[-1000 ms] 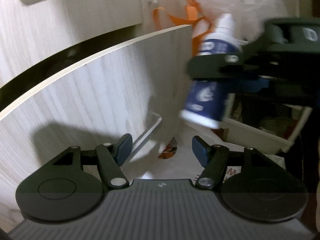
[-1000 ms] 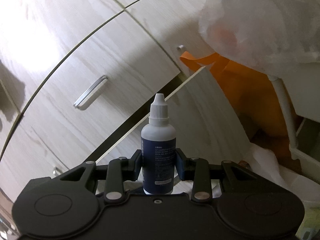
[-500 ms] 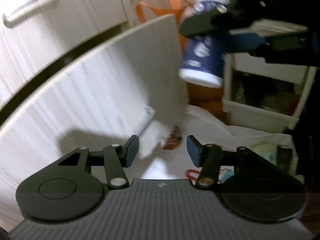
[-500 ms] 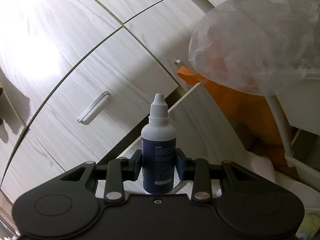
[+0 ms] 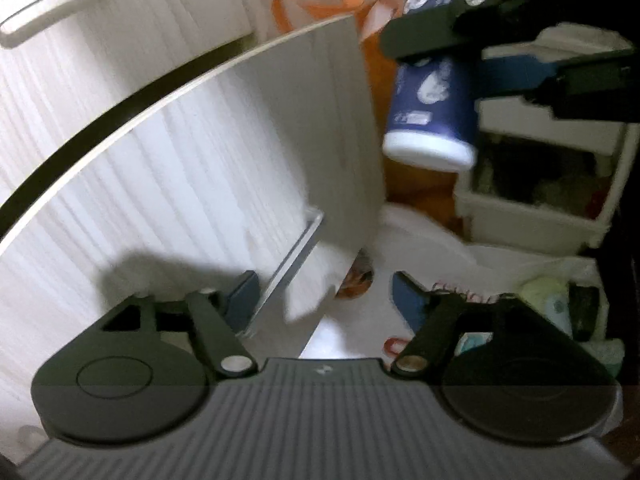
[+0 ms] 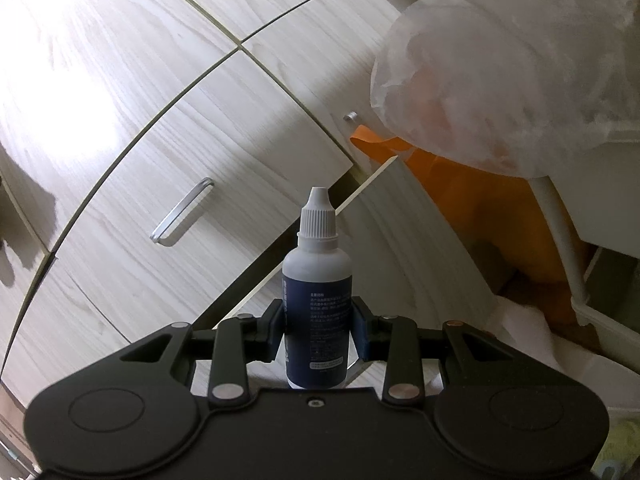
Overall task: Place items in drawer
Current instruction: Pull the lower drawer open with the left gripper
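Observation:
My right gripper [image 6: 318, 330] is shut on a small white dropper bottle [image 6: 317, 304] with a dark blue label, held upright in front of the pale wood drawers. The same bottle [image 5: 432, 108] shows in the left wrist view, held high beside the right edge of the pulled-out drawer front [image 5: 208, 168]. The dark gap [image 5: 120, 92] above that front shows the drawer is open. My left gripper [image 5: 322, 294] is open and empty, with the drawer's metal handle [image 5: 290, 264] just in front of its left finger.
A closed drawer with a metal handle [image 6: 182, 212] lies above the open one. An orange bag [image 6: 472, 208] and a white plastic bag [image 6: 500, 68] hang at the right. A white storage rack [image 5: 536, 184] and bags with small items [image 5: 560, 308] sit on the floor.
My right gripper has carried the bottle upward and nearer the drawer's top edge. My left gripper has opened wider and shifted so the drawer handle sits by its left finger.

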`<control>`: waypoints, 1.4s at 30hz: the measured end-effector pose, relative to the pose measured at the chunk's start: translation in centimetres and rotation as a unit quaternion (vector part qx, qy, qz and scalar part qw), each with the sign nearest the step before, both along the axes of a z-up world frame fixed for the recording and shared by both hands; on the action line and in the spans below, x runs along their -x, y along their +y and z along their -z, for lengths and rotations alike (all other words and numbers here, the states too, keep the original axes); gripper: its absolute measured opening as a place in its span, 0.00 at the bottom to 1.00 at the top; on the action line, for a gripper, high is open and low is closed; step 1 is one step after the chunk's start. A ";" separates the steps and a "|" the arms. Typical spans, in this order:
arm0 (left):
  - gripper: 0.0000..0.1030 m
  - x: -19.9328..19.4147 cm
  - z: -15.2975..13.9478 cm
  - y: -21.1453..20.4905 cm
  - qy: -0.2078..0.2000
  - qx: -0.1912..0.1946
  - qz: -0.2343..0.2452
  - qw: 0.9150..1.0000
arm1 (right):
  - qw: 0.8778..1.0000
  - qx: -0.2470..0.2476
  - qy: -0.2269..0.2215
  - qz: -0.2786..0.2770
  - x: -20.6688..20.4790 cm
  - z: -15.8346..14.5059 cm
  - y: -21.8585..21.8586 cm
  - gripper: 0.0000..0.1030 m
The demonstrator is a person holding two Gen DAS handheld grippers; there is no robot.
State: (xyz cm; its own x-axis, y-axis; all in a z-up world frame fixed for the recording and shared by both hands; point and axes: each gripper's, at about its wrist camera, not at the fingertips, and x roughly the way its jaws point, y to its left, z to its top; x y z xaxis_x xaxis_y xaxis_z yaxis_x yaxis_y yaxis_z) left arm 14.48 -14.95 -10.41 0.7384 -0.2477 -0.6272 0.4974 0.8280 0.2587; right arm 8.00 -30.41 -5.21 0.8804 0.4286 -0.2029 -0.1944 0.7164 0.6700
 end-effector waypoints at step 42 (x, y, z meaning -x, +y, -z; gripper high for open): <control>0.74 3.4 0.3 0.0 -0.006 -0.001 0.038 0.999 | 0.999 0.048 0.019 -0.015 0.1 -1.0 1.2 0.39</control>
State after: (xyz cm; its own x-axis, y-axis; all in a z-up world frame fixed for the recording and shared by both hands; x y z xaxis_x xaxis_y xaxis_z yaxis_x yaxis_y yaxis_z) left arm 11.08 -15.00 -10.68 0.7253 -0.3019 -0.6187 0.5551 0.7880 0.2663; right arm 7.92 -29.16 -4.22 0.8581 0.4318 -0.2780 -0.1921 0.7720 0.6059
